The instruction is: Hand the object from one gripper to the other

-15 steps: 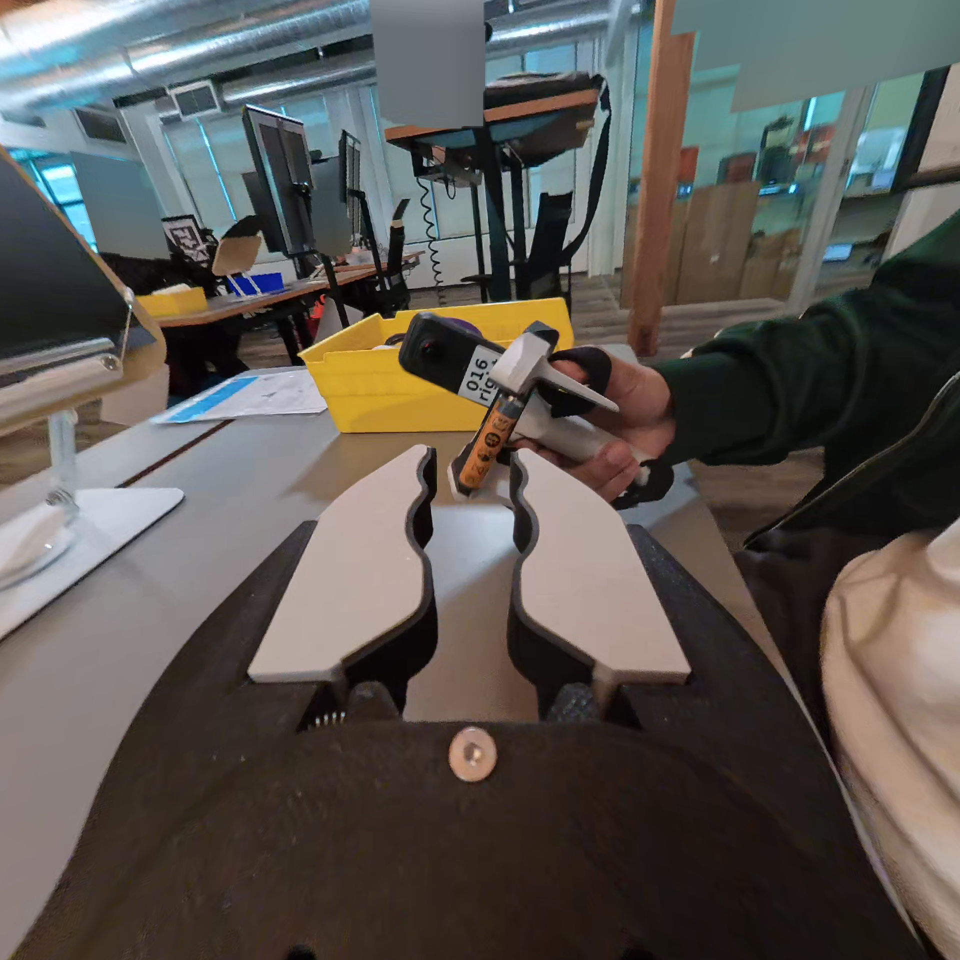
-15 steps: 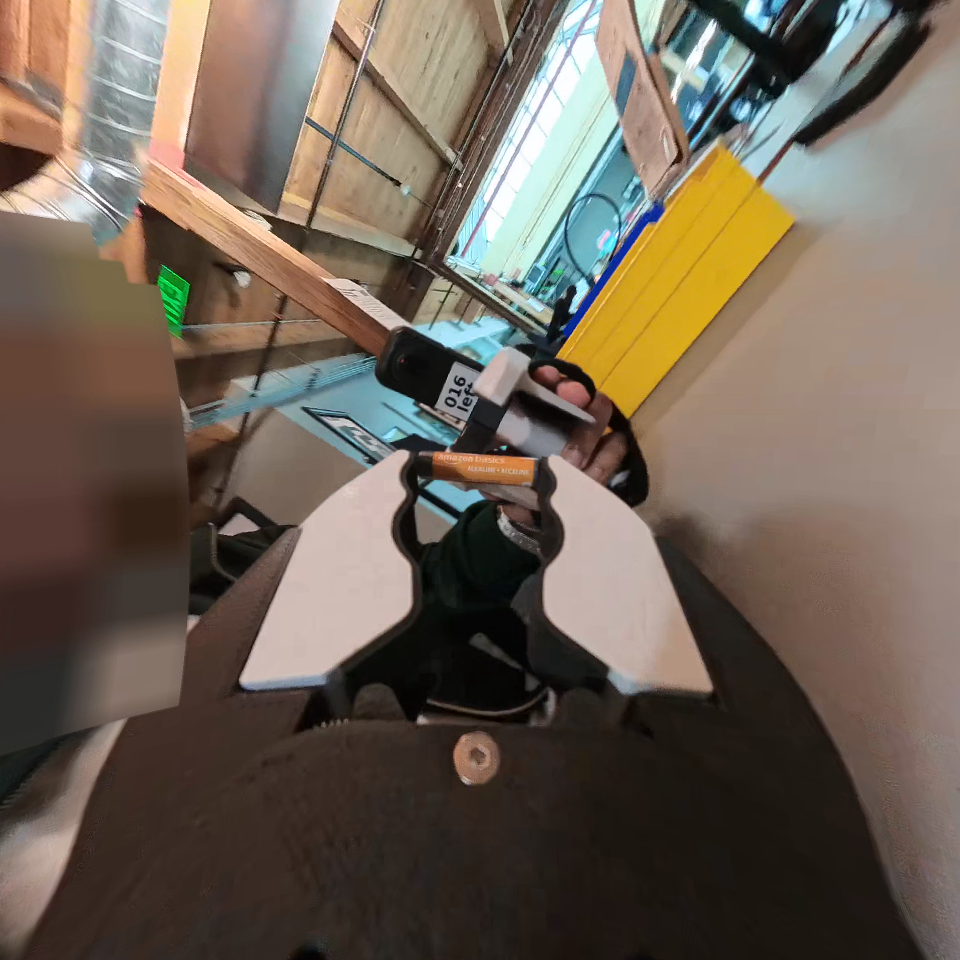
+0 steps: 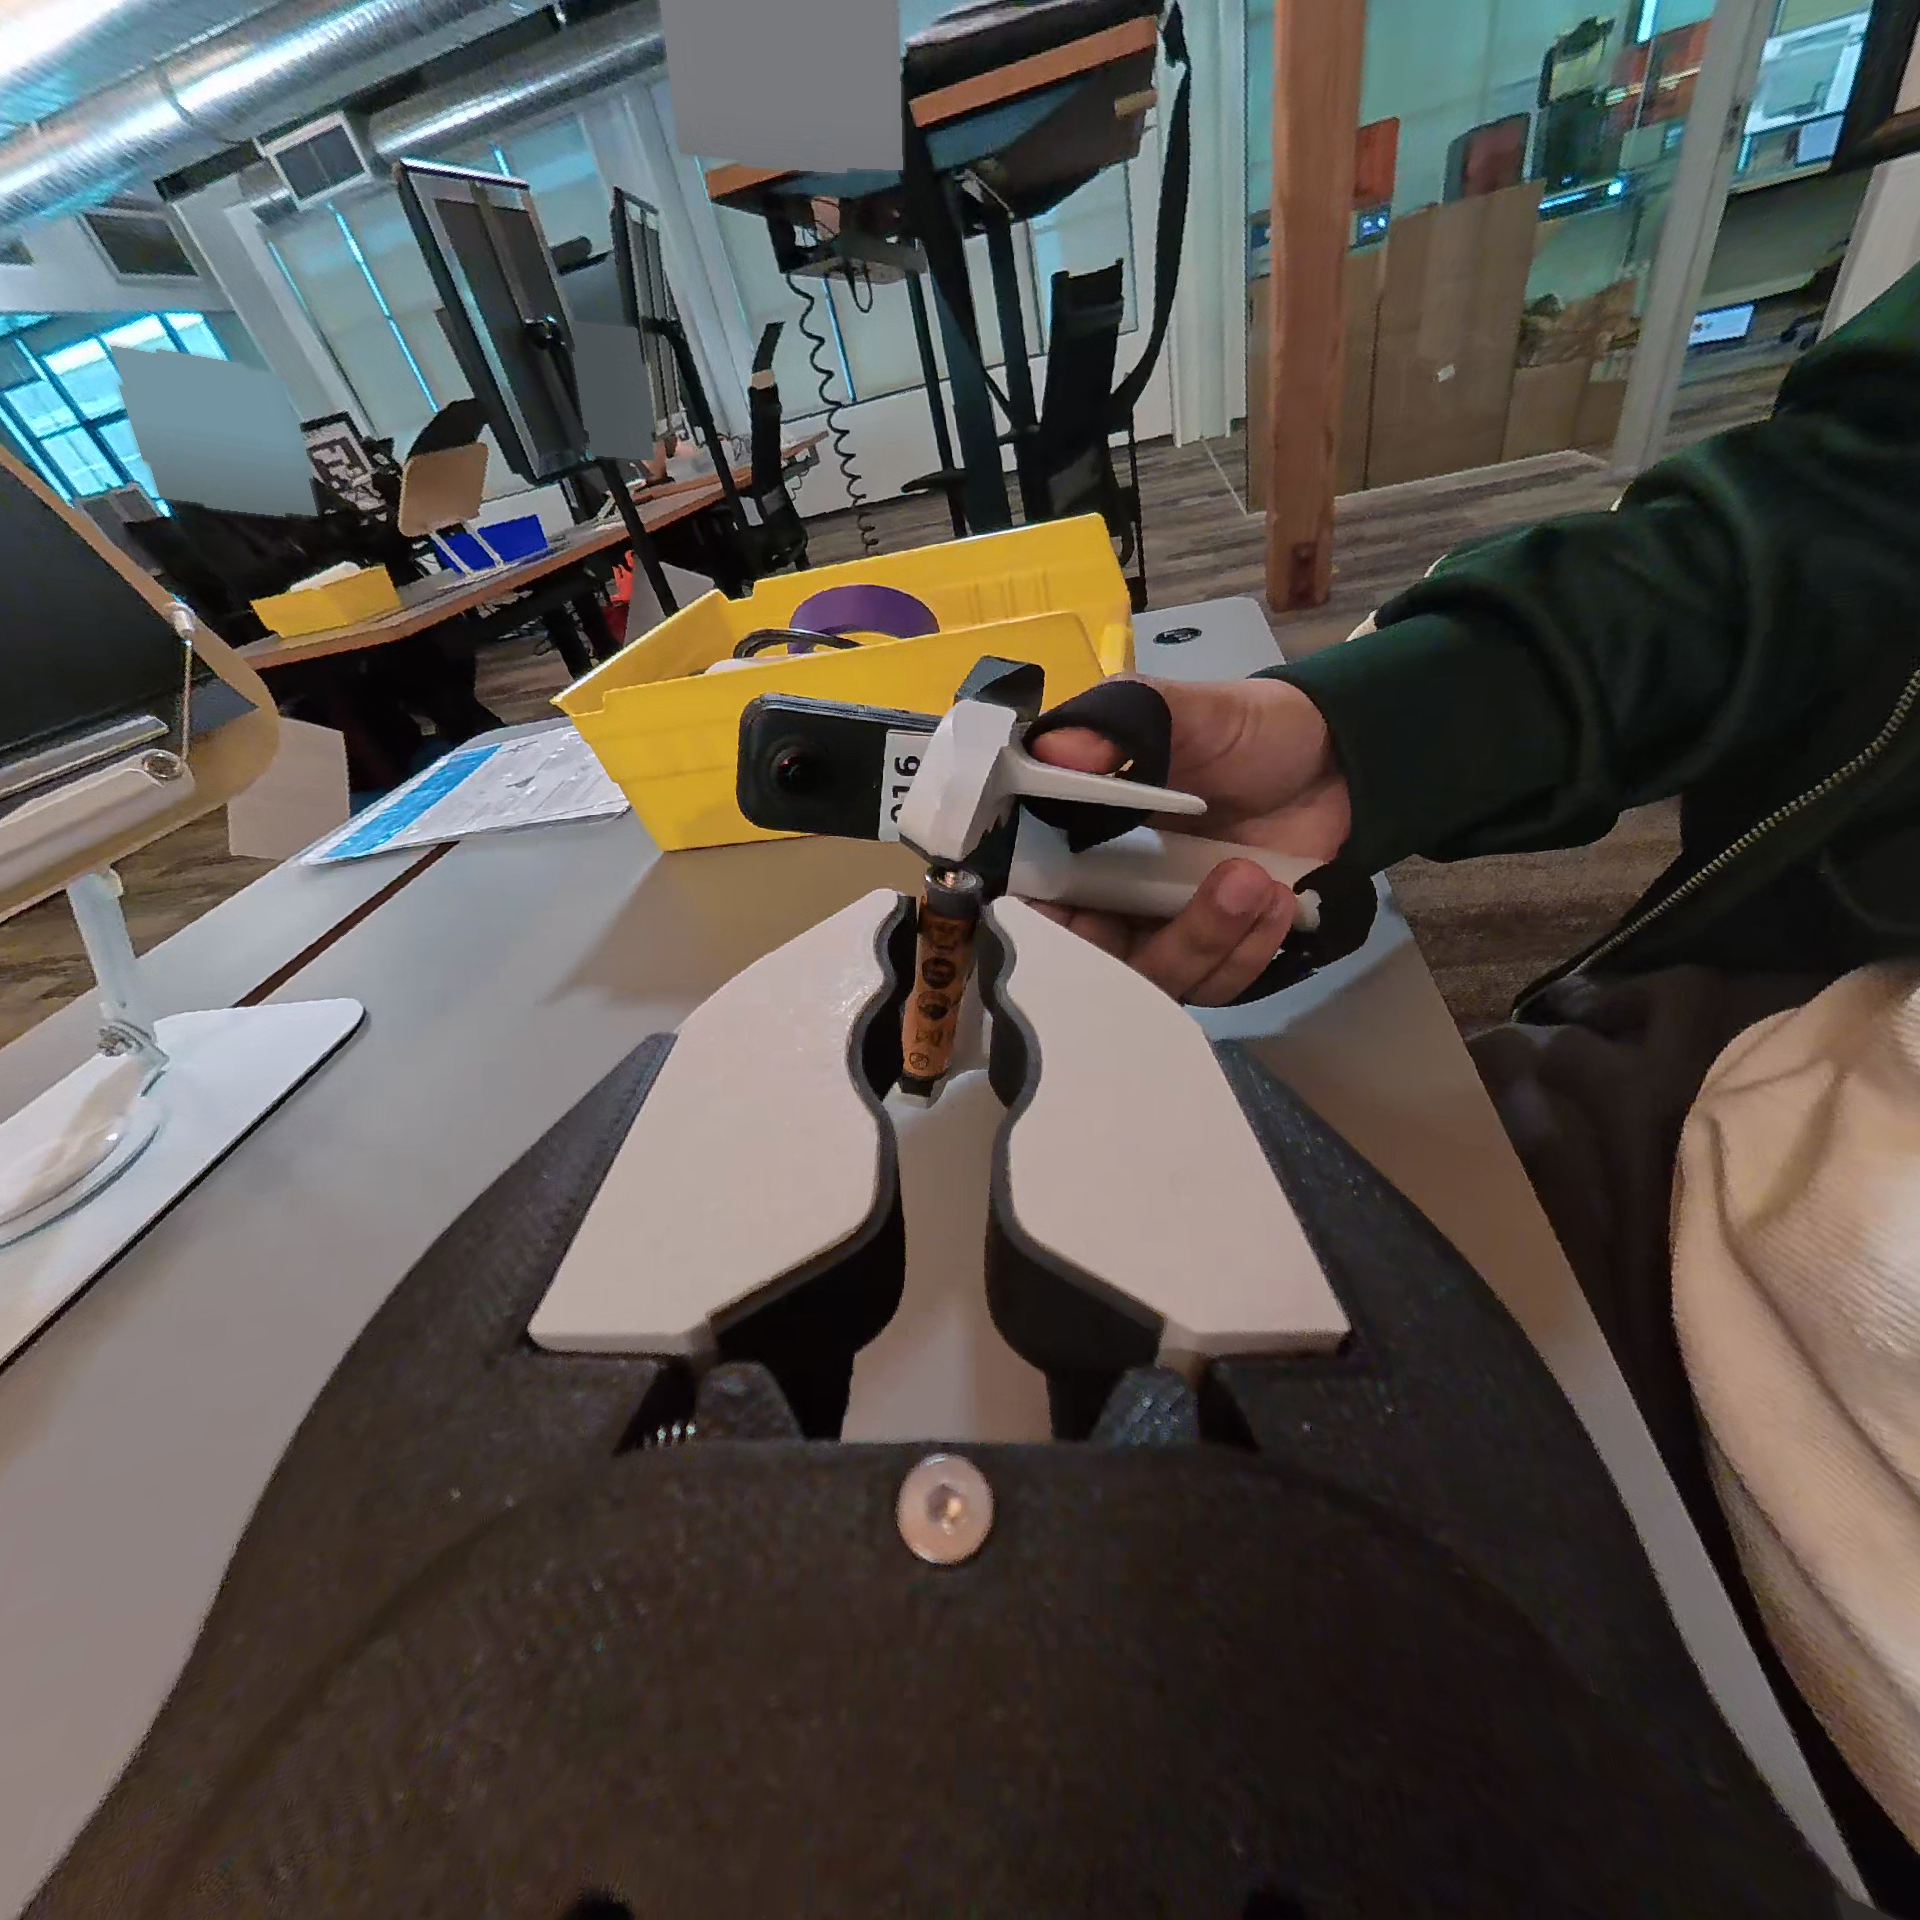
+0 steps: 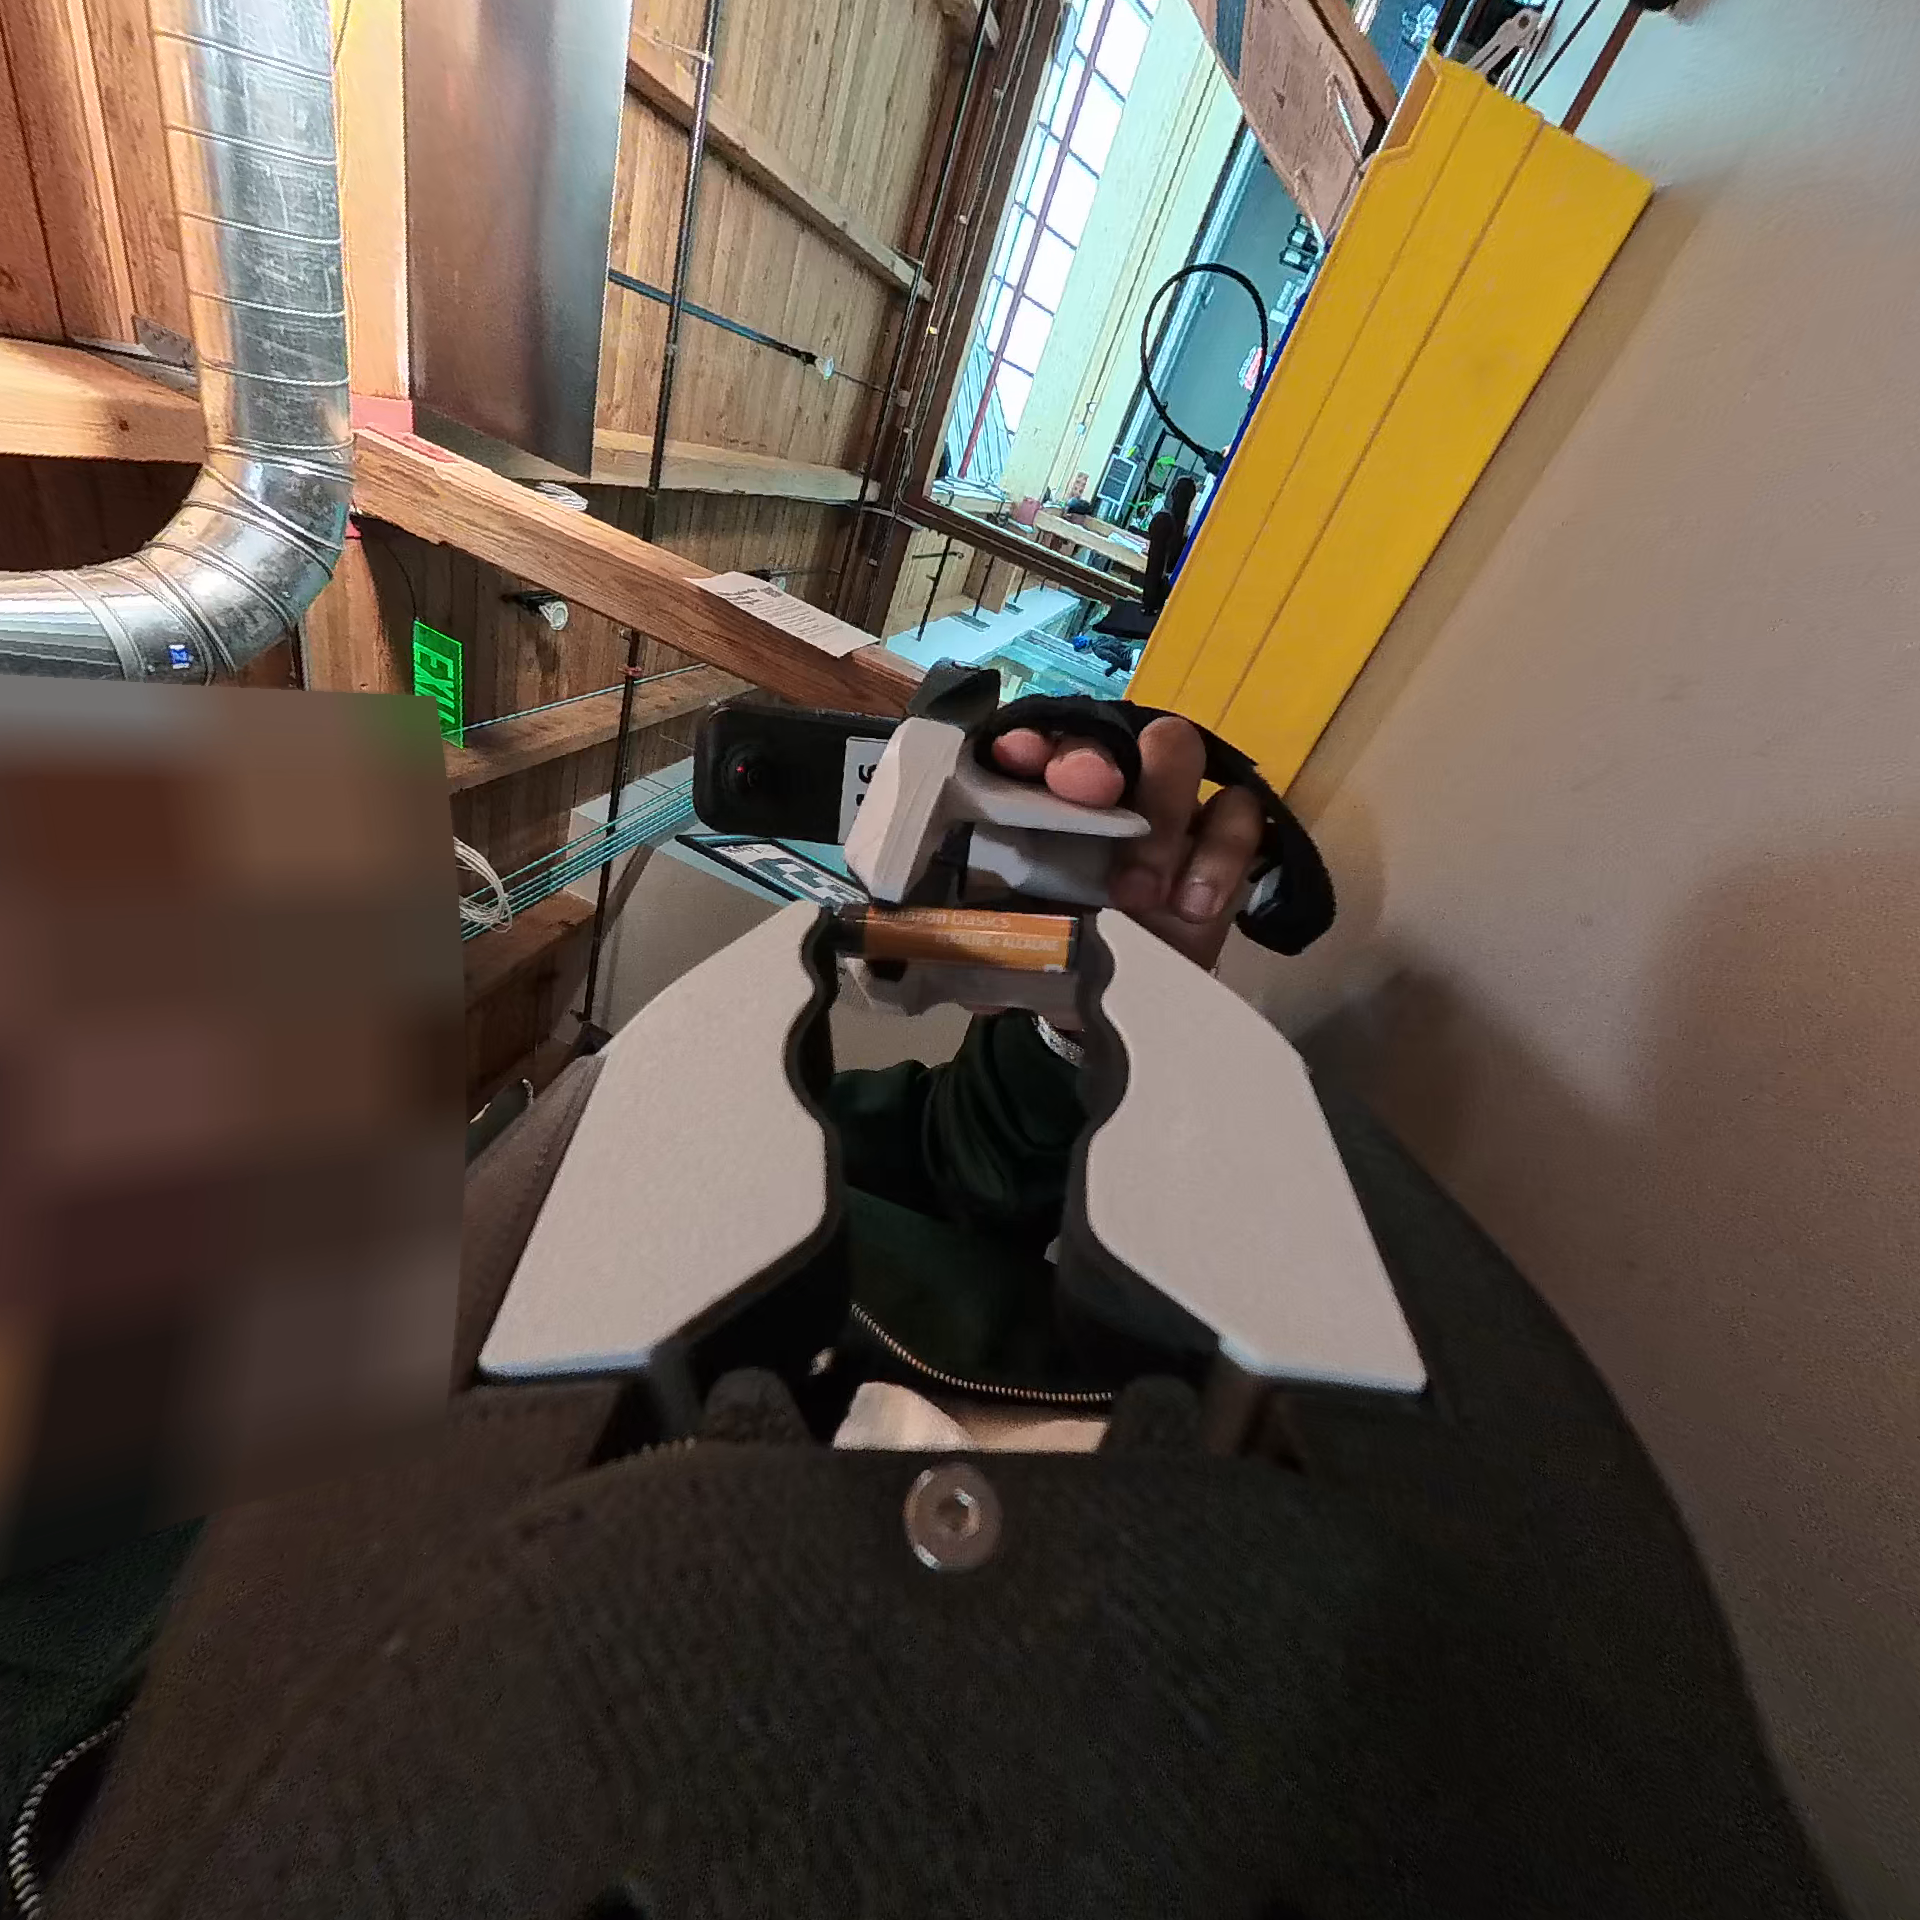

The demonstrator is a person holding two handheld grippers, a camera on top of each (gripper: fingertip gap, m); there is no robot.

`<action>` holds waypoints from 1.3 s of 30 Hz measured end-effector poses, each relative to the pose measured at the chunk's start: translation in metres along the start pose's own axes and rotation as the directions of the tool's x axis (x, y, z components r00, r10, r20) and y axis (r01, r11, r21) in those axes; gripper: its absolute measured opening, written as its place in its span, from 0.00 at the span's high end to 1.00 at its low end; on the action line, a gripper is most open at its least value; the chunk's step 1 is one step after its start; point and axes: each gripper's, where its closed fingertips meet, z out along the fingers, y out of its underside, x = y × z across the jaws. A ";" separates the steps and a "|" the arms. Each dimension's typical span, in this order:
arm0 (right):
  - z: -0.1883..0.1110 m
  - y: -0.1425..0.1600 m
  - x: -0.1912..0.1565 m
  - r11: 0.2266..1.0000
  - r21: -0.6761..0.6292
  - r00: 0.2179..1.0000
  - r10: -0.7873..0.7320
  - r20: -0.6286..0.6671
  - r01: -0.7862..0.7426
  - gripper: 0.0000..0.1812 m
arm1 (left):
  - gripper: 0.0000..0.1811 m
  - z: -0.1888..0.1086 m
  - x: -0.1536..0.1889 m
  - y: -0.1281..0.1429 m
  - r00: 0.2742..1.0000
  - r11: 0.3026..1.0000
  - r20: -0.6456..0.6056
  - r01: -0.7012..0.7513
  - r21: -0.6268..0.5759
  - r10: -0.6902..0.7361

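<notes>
Looking along the left gripper (image 3: 940,997), the orange battery (image 3: 938,982) was seen upright between its narrowed fingers, where half a second earlier it had been held beyond the tips; whether it was pinched could not be told. In the right wrist view, the battery (image 4: 966,938) was clamped end to end across the right gripper (image 4: 961,940) tips, as before. The handover was judged mid-exchange, release not yet made.
</notes>
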 end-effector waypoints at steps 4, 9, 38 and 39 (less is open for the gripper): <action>0.000 0.000 0.001 1.000 0.001 1.000 -0.030 -0.001 0.030 0.75 | 0.94 0.000 -0.001 0.001 0.999 0.999 -0.006 0.031 -0.027 -0.031; -0.010 -0.010 0.011 0.981 -0.004 0.971 -0.193 -0.142 0.194 0.62 | 0.94 -0.011 -0.022 0.003 0.968 0.968 0.040 0.250 -0.001 -0.249; 0.005 0.007 0.002 0.490 -0.314 0.437 -0.870 -0.227 0.813 0.94 | 0.94 -0.007 -0.009 -0.012 0.850 0.854 -0.136 0.518 0.047 -0.508; 0.005 0.007 0.001 0.486 -0.311 0.434 -0.872 -0.225 0.816 0.94 | 0.94 -0.008 -0.009 -0.013 0.851 0.854 -0.142 0.517 0.058 -0.506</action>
